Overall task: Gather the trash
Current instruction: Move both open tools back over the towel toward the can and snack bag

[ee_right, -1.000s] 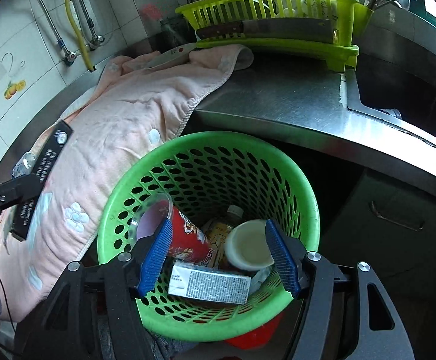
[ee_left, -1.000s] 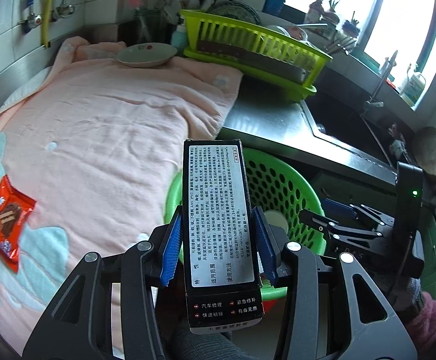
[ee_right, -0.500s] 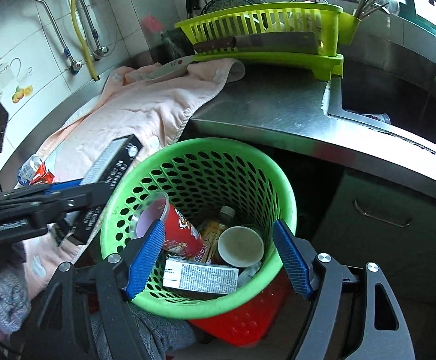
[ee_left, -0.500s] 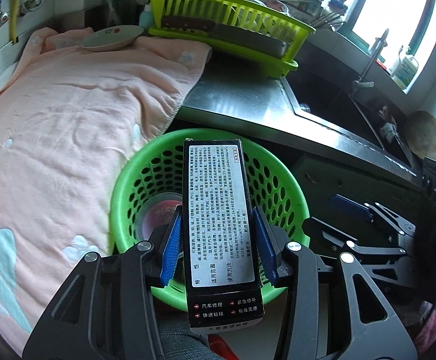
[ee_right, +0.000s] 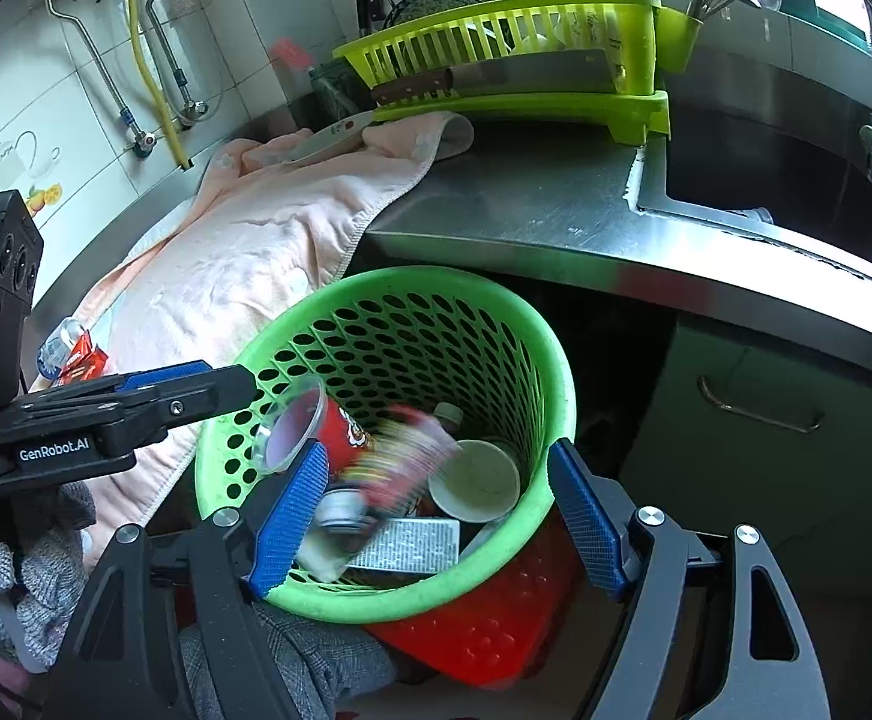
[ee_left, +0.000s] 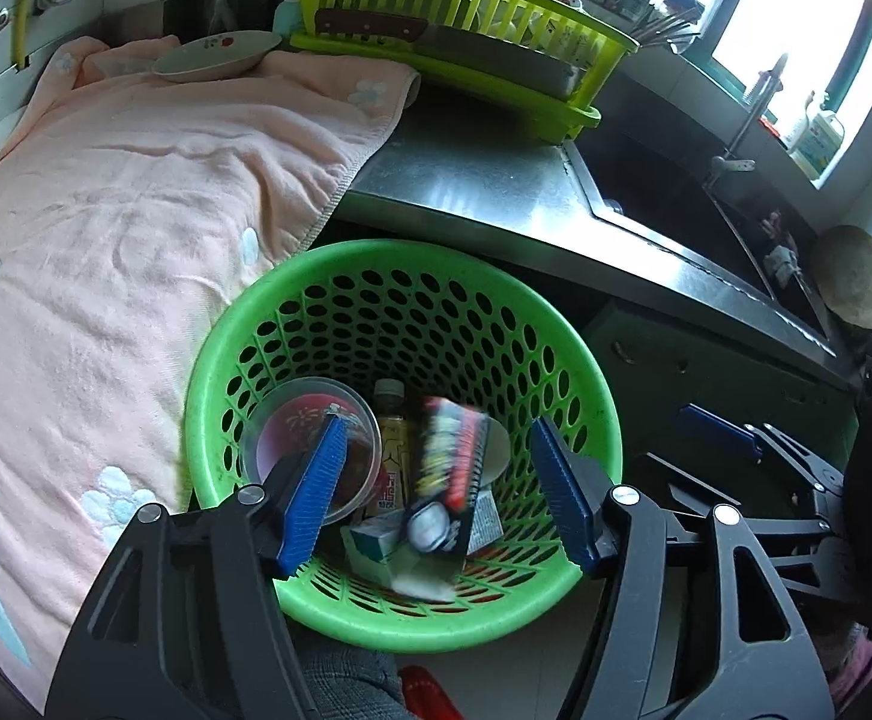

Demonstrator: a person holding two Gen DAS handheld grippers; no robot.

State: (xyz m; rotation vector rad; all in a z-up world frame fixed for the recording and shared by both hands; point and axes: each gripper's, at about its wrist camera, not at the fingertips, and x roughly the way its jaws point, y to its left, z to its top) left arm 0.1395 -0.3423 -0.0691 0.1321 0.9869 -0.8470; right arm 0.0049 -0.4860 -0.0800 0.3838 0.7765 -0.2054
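A green perforated basket (ee_left: 405,249) (ee_right: 411,279) sits below the counter edge, on a red stool (ee_right: 496,618). My left gripper (ee_left: 440,423) hangs over it and its jaws are opening. A black box (ee_left: 448,468) (ee_right: 387,468), blurred in motion, drops free between them into the basket. Inside lie a red cup with a clear rim (ee_left: 309,438), a small bottle (ee_left: 390,414), a white cup (ee_right: 475,480) and a flat carton (ee_right: 411,546). My right gripper (ee_right: 437,447) is open above the basket's near rim, holding nothing. A red wrapper (ee_right: 81,357) lies on the towel.
A pink towel (ee_left: 105,210) covers the left counter, with a plate (ee_left: 213,54) at its far end. A yellow-green dish rack (ee_left: 454,12) with a cleaver (ee_right: 496,75) stands at the back. The steel sink (ee_left: 676,198) is to the right.
My left gripper moved from over the towel to over the basket, then opened and let go of the black box, which now falls inside. The right gripper's jaws spread wider.
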